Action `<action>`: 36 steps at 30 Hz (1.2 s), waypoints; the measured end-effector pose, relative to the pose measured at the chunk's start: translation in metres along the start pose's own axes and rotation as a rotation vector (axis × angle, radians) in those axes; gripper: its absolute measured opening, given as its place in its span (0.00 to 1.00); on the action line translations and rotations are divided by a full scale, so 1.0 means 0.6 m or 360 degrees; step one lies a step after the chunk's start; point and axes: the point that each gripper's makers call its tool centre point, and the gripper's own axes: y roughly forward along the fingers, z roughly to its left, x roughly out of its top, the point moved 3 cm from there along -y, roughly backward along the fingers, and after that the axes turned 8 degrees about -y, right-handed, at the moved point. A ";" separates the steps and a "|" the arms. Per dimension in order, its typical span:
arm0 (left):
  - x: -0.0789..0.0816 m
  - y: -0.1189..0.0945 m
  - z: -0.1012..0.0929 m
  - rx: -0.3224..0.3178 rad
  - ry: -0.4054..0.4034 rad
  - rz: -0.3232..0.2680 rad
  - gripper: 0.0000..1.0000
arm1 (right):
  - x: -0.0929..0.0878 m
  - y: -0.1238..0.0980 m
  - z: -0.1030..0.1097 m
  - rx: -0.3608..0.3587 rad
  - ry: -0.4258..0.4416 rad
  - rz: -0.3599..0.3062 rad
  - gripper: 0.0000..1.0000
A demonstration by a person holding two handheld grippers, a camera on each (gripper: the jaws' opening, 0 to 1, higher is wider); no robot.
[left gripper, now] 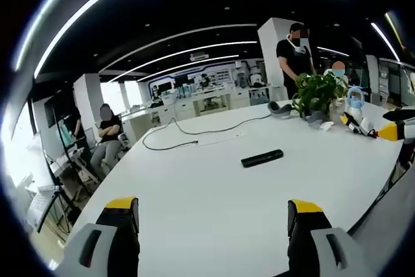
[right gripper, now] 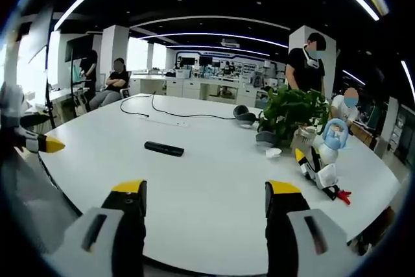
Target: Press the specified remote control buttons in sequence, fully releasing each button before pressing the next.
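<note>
Both grippers hang over the near edge of the white surface (left gripper: 214,192) with nothing in them. Left gripper (left gripper: 213,215) has its jaws spread wide, and the right gripper (right gripper: 204,202) is spread just the same. The black remote (left gripper: 262,158) lies flat on the bare surface, around 1 o'clock from the left gripper and 11 o'clock from the right, well apart from both. A potted plant (right gripper: 292,111) and a small toy robot (right gripper: 322,154) sit past it at 1 o'clock.
</note>
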 end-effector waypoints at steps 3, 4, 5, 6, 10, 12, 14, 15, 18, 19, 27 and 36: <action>0.001 -0.001 -0.001 -0.0007 -0.0006 0.0008 0.98 | -0.001 0.000 -0.001 0.0002 0.0004 0.0004 0.75; 0.002 -0.001 -0.003 -0.0024 -0.0012 0.0008 0.98 | -0.002 0.000 -0.001 0.0001 0.0003 0.0008 0.75; 0.002 0.000 -0.008 -0.0055 -0.0020 0.0011 0.97 | -0.001 -0.001 -0.001 0.0000 0.0003 0.0006 0.75; 0.002 0.001 -0.012 -0.0083 -0.0022 0.0020 0.97 | -0.001 -0.001 -0.002 -0.0001 0.0007 0.0002 0.75; 0.011 0.006 -0.027 -0.0207 0.0092 0.0026 0.94 | 0.000 -0.001 -0.006 -0.0010 0.0021 -0.0006 0.74; 0.019 0.009 -0.030 -0.0250 0.0099 0.0023 0.94 | 0.001 -0.001 -0.005 -0.0004 0.0032 -0.0009 0.73; 0.030 0.016 -0.029 -0.0277 0.0119 0.0016 0.94 | 0.001 -0.001 -0.005 -0.0003 0.0029 -0.0013 0.73; 0.036 0.022 -0.032 -0.0310 0.0141 0.0019 0.93 | 0.001 -0.001 -0.005 -0.0002 0.0029 -0.0015 0.73; 0.050 0.030 -0.035 -0.0355 0.0228 0.0013 0.89 | 0.001 -0.001 -0.005 -0.0004 0.0032 -0.0010 0.73; 0.058 0.035 -0.035 -0.0368 0.0278 -0.0004 0.89 | 0.001 -0.002 -0.006 -0.0007 0.0034 -0.0010 0.73; 0.097 0.082 -0.051 -0.0590 0.0369 0.0041 0.82 | -0.002 -0.002 -0.009 -0.0024 0.0039 0.0005 0.70; 0.132 0.169 -0.081 -0.0811 0.0526 0.0126 0.69 | -0.009 0.000 -0.011 -0.0030 0.0029 0.0044 0.68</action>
